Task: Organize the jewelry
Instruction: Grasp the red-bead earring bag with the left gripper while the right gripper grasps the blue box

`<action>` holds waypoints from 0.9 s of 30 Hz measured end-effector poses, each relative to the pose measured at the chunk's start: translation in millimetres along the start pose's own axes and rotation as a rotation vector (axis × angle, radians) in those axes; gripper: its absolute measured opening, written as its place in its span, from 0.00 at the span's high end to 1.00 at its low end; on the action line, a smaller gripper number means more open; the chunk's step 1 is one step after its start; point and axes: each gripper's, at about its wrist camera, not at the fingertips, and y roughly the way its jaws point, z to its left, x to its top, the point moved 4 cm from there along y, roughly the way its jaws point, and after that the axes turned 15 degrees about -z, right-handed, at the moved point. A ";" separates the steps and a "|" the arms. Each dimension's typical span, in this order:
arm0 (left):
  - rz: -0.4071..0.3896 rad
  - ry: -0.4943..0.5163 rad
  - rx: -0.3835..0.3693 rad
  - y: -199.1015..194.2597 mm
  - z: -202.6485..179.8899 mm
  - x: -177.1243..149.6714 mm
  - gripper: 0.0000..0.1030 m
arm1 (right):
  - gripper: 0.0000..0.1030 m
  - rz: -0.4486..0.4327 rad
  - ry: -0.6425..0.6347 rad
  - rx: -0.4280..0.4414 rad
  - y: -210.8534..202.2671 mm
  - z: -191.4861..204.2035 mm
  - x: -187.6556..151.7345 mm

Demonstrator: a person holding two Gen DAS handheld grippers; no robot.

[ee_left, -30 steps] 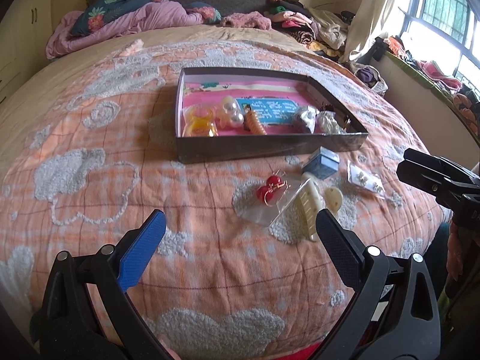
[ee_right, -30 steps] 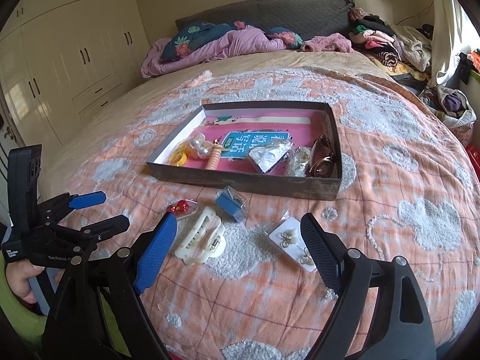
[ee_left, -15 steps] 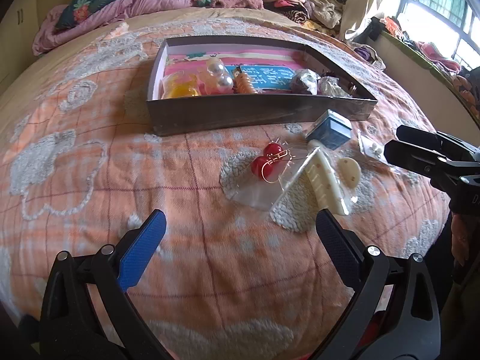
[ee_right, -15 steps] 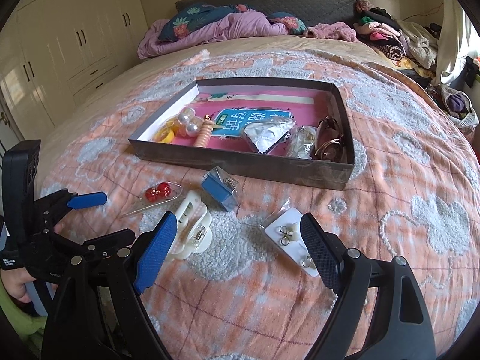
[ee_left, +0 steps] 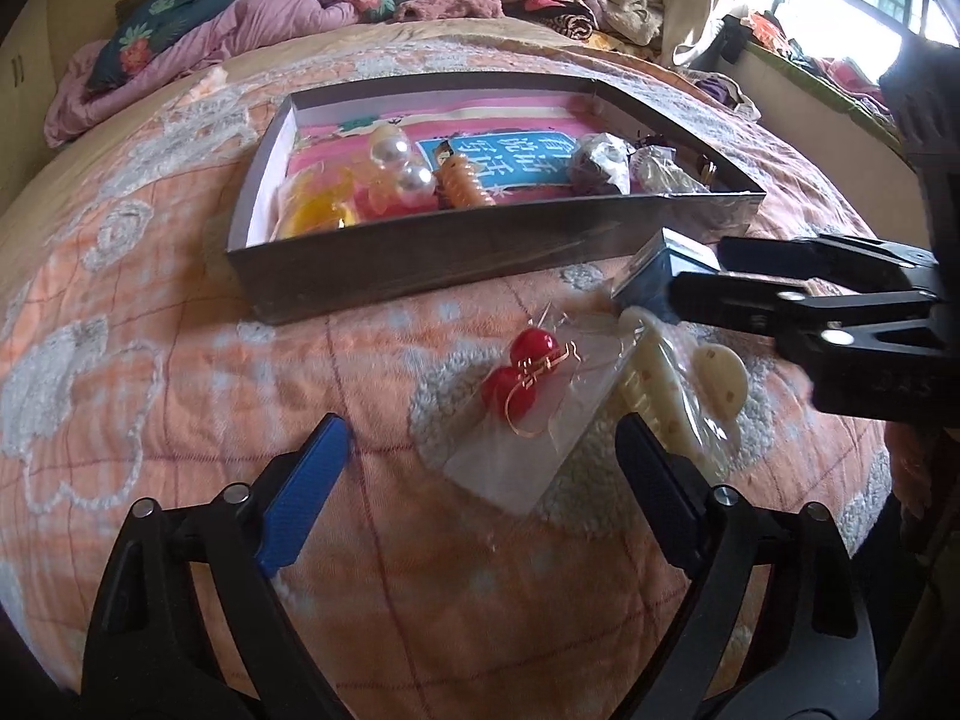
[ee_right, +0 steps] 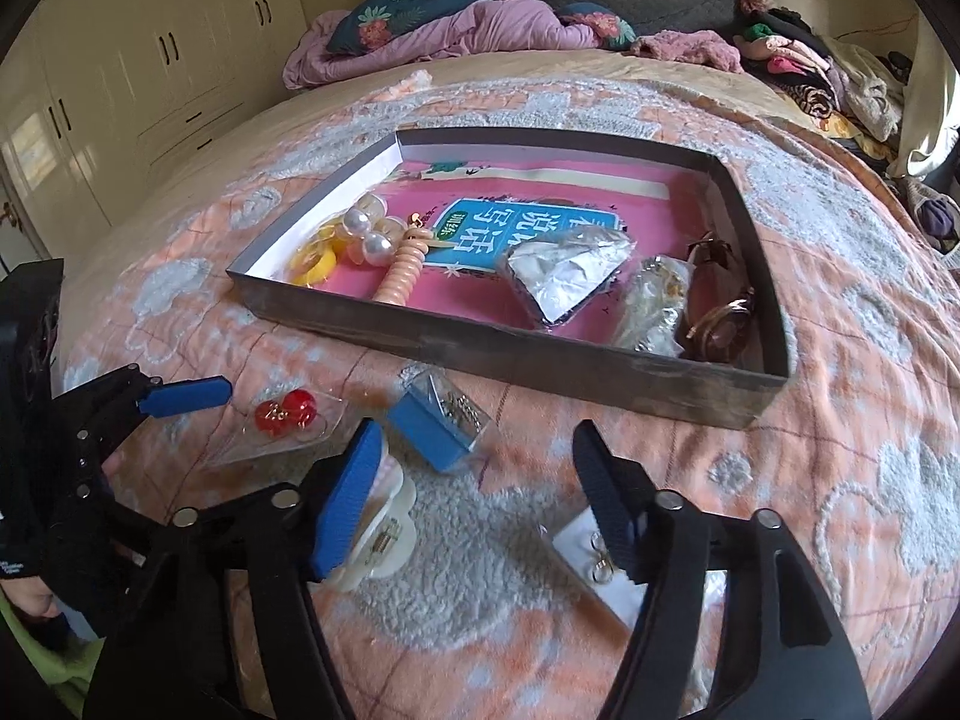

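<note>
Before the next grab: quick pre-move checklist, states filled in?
1. Left claw empty, closing: ok.
2. Right claw empty, closing: ok.
3. Red earring packet lies ahead of the left claw, not between its pads: ok.
4. Blue box loose on the blanket, outside the tray: ok.
5. White hair clip partly under the right claw's blue pad: cannot tell if touching.
6. Tray has bare floor: ok.
</note>
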 end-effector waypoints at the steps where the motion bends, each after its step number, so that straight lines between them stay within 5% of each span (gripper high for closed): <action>1: -0.002 0.000 0.000 1.2 0.8 1.2 0.22 | 0.49 0.009 0.001 0.010 5.1 0.2 0.1; 4: -0.005 -0.008 -0.001 3.7 2.9 4.5 0.25 | 0.64 0.022 0.011 0.042 14.7 1.7 0.3; 9: -0.012 -0.006 -0.008 6.4 2.9 8.4 0.31 | 0.65 0.006 0.016 0.064 19.8 3.5 0.5; 16: -0.025 0.007 -0.042 11.8 -2.3 16.0 0.76 | 0.65 -0.040 0.047 0.056 3.3 -3.3 5.3; 27: -0.091 -0.009 -0.073 -10.8 -4.9 35.6 0.79 | 0.65 -0.108 0.096 0.043 -31.2 -19.1 14.0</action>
